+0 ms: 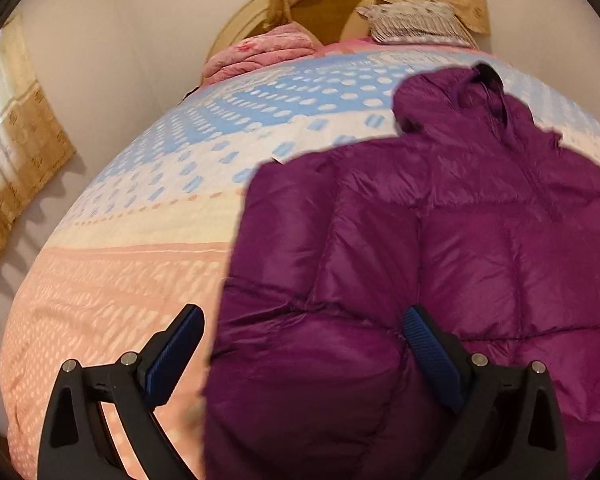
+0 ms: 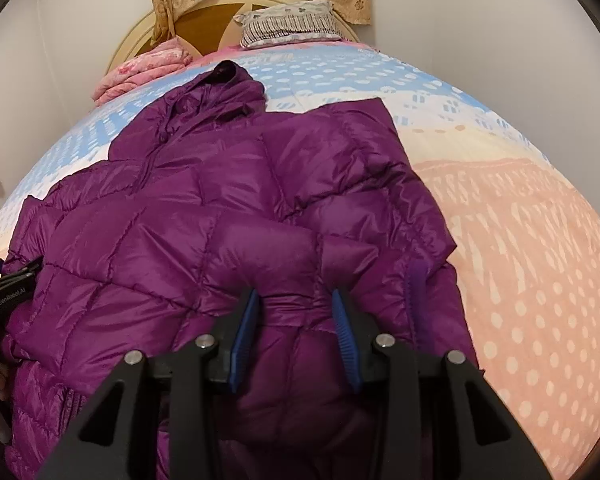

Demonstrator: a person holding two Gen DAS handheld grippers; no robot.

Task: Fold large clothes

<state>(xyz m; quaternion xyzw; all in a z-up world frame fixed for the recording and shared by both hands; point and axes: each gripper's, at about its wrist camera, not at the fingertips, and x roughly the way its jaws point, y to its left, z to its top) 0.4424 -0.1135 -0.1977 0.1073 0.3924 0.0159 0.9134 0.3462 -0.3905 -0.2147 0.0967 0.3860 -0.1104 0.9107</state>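
A purple hooded down jacket point(image 1: 440, 240) lies front up on the bed, its hood point(image 2: 224, 88) towards the headboard. My left gripper point(image 1: 304, 316) is open wide over the jacket's left lower edge. One finger is over the bedspread, the other is on the puffy fabric, and a bulge of jacket lies loosely between them. My right gripper point(image 2: 295, 300) is low on the jacket point(image 2: 220, 220), shut on a puffed fold near the hem that fills the gap between its blue pads point(image 2: 342, 320). A purple loop or cuff point(image 2: 416, 284) sits just right of it.
The bedspread point(image 1: 132, 272) is dotted blue, cream and pink, with bare cover to the left and to the right point(image 2: 520, 260) of the jacket. A folded pink quilt point(image 2: 140, 68), a pillow point(image 2: 288, 24) and the round headboard point(image 1: 320, 4) are at the far end. Walls and curtains are close by.
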